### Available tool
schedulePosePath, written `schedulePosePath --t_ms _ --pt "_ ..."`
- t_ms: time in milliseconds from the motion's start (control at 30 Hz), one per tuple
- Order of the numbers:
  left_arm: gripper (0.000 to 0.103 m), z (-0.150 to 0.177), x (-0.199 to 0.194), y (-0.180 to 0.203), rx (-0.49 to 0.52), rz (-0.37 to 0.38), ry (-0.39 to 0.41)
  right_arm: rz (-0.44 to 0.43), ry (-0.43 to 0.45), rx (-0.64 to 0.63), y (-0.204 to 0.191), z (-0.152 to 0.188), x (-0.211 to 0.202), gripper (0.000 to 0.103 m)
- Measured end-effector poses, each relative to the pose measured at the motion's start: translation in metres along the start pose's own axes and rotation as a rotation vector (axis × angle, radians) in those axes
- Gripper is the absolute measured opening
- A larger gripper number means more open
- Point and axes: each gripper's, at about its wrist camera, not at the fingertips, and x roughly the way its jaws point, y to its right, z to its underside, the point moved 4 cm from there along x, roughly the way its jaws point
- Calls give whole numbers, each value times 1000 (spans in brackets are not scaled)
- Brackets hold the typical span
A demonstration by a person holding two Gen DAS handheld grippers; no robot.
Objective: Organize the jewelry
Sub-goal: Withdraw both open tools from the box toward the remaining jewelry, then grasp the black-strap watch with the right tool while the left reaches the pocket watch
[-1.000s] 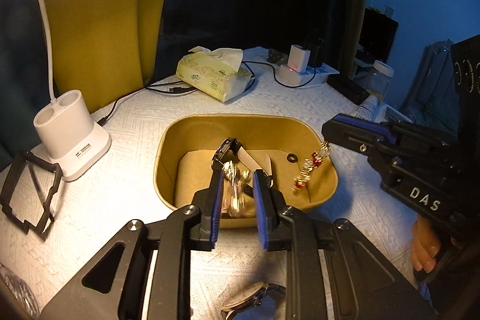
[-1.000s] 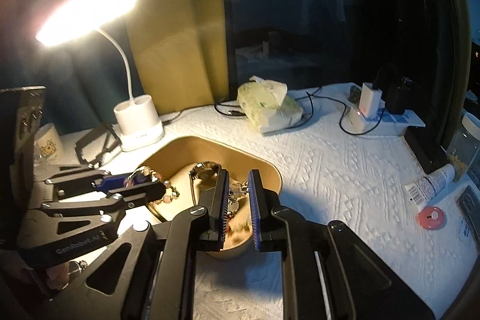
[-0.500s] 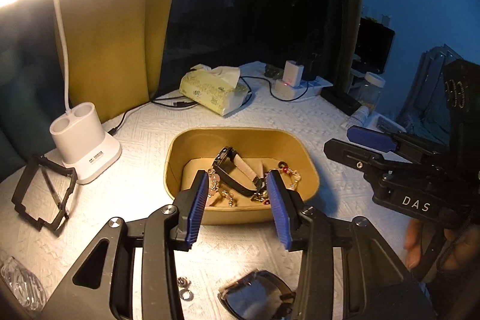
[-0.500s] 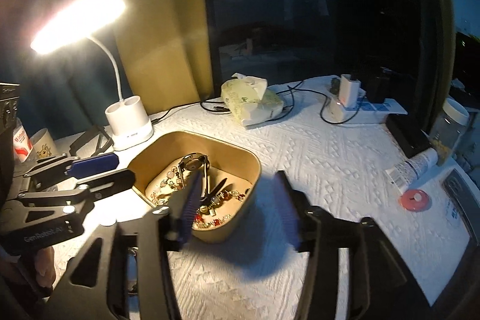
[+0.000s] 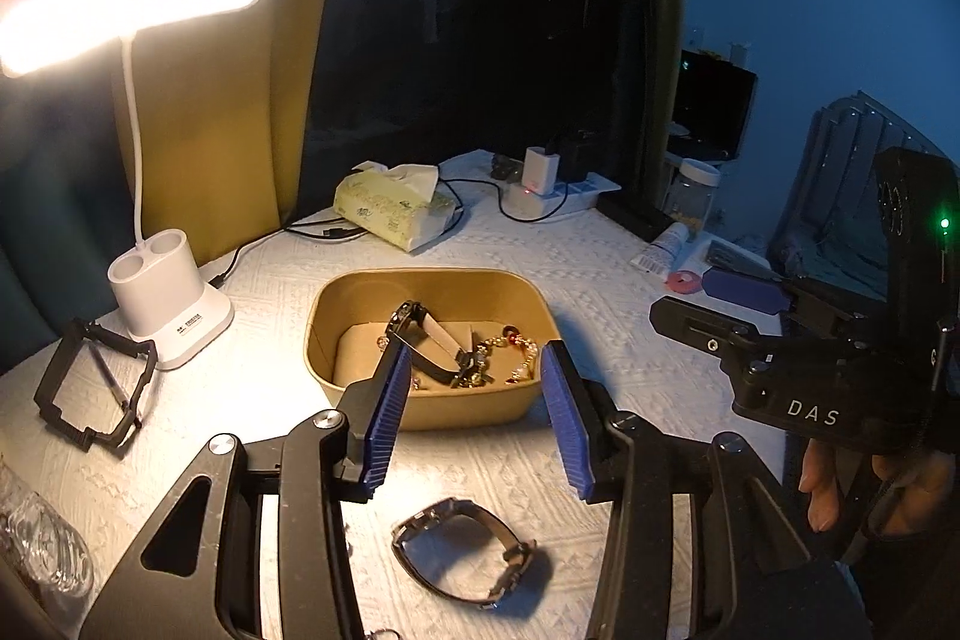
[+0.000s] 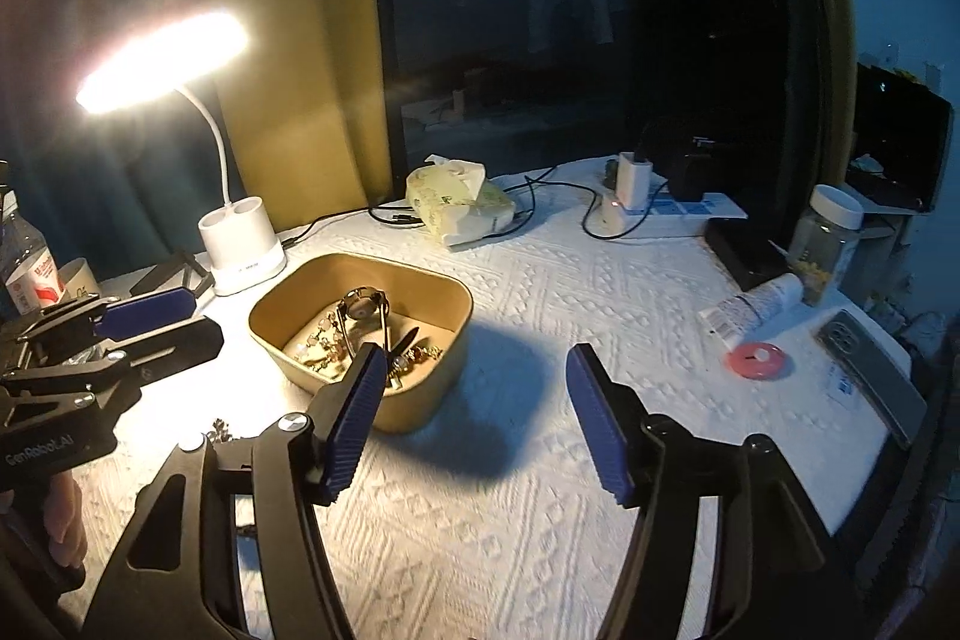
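Note:
A tan tray on the white tablecloth holds a black-strap watch, gold bracelets and other pieces. A second watch lies on the cloth under my left gripper. My left gripper is open and empty, raised just in front of the tray; it also shows in the right wrist view. My right gripper is open and empty, to the right of the tray; it also shows in the left wrist view.
A lit desk lamp stands left of the tray, black glasses beside it. A tissue pack, charger and cables, jar, tube, red disc and phone lie behind and right.
Both grippers dropped their jewelry into the tray, opened, and pulled back and up. The gold piece and the red-beaded chain now lie in the tray.

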Motion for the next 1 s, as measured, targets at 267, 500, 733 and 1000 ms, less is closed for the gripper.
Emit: schedulePosePath --t_ms 267,500,733,1000 --pt "48 14 -18 5 2 5 4 12 -4 -5 -2 15 -16 64" --pt "48 35 -33 1 -15 -5 -13 -3 -34 -15 -11 35 -19 64" --pt "48 63 -41 -16 -51 -39 -48 -44 -76 -50 -29 56 -13 64" --pt "48 85 -41 -37 -105 -51 -78 -96 -131 -94 -59 72 4 64"
